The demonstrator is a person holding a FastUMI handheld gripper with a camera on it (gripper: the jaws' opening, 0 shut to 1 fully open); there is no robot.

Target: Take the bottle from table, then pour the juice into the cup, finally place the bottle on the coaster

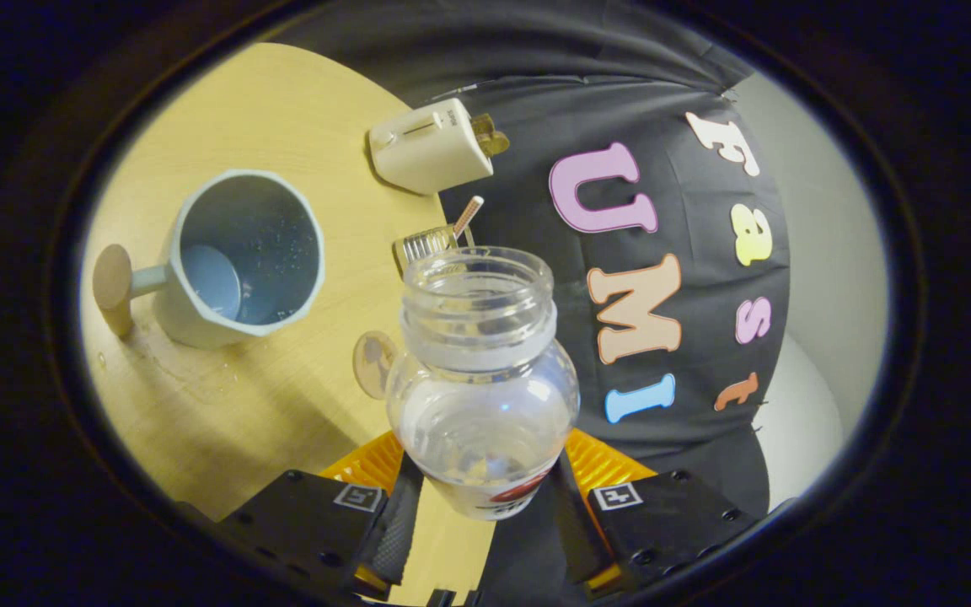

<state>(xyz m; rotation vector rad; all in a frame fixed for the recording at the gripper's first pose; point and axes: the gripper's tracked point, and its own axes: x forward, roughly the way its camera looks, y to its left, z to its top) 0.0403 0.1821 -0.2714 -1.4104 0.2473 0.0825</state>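
The hand-held gripper (485, 506) grips the bottle (483, 379) between both fingers, lifted and tilted, its open mouth beside the cup (241, 257) rather than over it; tipping from here could spill juice onto the bench (224, 405); the coaster (373, 364) lies just behind the bottle, partly hidden.

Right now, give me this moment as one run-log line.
hand-held gripper: shut on bottle | bottle: uncapped, lifted, tilted | cup: on table, beside bottle | pour: cannot tell if started
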